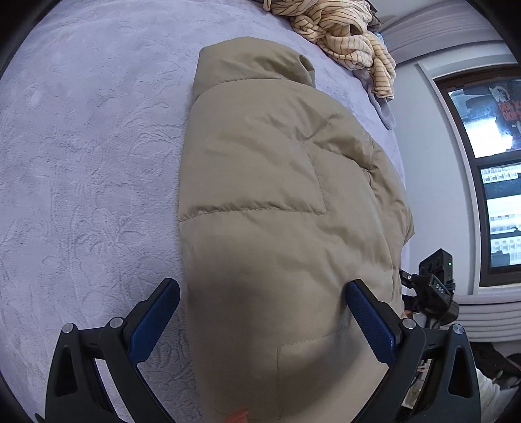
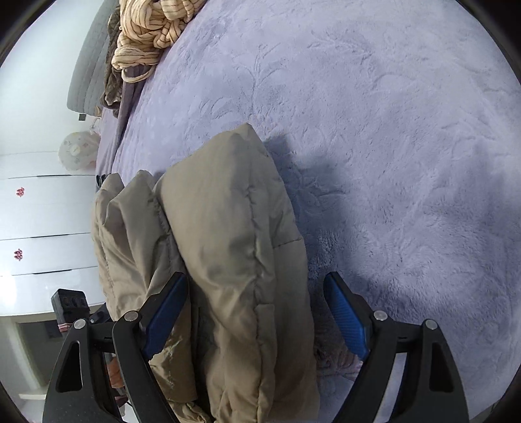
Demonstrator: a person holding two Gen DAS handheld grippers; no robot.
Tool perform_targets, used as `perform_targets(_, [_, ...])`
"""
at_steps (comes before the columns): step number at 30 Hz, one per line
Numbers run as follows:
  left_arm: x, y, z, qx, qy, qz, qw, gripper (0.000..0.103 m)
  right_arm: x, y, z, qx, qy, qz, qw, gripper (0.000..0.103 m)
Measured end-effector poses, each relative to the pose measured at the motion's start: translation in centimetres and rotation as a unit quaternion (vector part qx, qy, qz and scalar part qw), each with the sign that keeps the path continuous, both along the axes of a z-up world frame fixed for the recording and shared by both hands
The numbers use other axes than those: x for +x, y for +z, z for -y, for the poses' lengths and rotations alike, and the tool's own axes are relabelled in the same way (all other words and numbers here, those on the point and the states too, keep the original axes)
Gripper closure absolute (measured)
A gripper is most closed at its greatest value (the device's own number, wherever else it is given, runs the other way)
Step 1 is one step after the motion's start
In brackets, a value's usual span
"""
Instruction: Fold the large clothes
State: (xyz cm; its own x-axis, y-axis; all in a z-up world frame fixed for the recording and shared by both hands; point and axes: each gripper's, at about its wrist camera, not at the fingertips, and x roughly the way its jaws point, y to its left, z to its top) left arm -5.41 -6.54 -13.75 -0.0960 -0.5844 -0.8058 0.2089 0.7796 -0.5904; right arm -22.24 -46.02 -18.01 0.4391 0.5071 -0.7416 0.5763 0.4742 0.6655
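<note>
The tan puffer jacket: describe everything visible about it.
The tan puffer jacket is padded, smooth, slightly shiny fabric with stitched quilt seams and a pocket outline. It lies folded into thick layers on the lavender plush bedspread, collar end pointing away. Both open grippers straddle its near end; contact is unclear.

You cannot see the near end of the puffy beige quilted jacket (image 1: 276, 201): the left wrist view's bottom edge cuts it off, and a small orange scrap (image 1: 239, 415) there is too cropped to identify. In the right wrist view the jacket (image 2: 228, 244) hides the lilac plush bedspread (image 2: 390, 146) beneath it and runs off the bottom edge. The striped cream garment (image 2: 149, 29) at the bed's far edge is cut by the top edge in both views.
</note>
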Motion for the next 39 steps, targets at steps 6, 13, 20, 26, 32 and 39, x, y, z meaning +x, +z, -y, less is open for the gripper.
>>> perform_targets(6, [0.8,-1.9,-0.1,-0.036,0.004,-0.038,0.9986,0.000,0.5,-2.4,0.7,0.075,-0.015,0.044,0.996,0.000])
perform_targets(13, [2.2,-2.8,-0.1,-0.068,0.001,-0.055,0.9962,0.000,1.8,-1.4,0.6,0.156,-0.001,0.111,0.982,0.000])
perform_targets(20, [3.9,-5.2,1.3,-0.099,-0.021,-0.083,0.9914,0.000,6.9,-0.6,-2.9,0.096,0.153,0.065,0.981,0.000])
perform_targets(26, [3.8,-6.3,3.2,-0.091,-0.014,-0.094,0.9913,0.000,8.9,-2.8,-3.9,0.093,0.166,0.030,0.981,0.000])
perform_targets(32, [2.3,-3.4,6.0,-0.026,-0.039,-0.015,0.9988,0.008,8.3,-2.6,-4.2,0.097,0.146,0.015,0.984,0.000])
perform_targets(39, [1.9,-0.8,5.5,-0.047,-0.037,0.019,0.9980,0.029,8.2,0.0,-4.7,0.090,0.136,0.036,0.986,0.050])
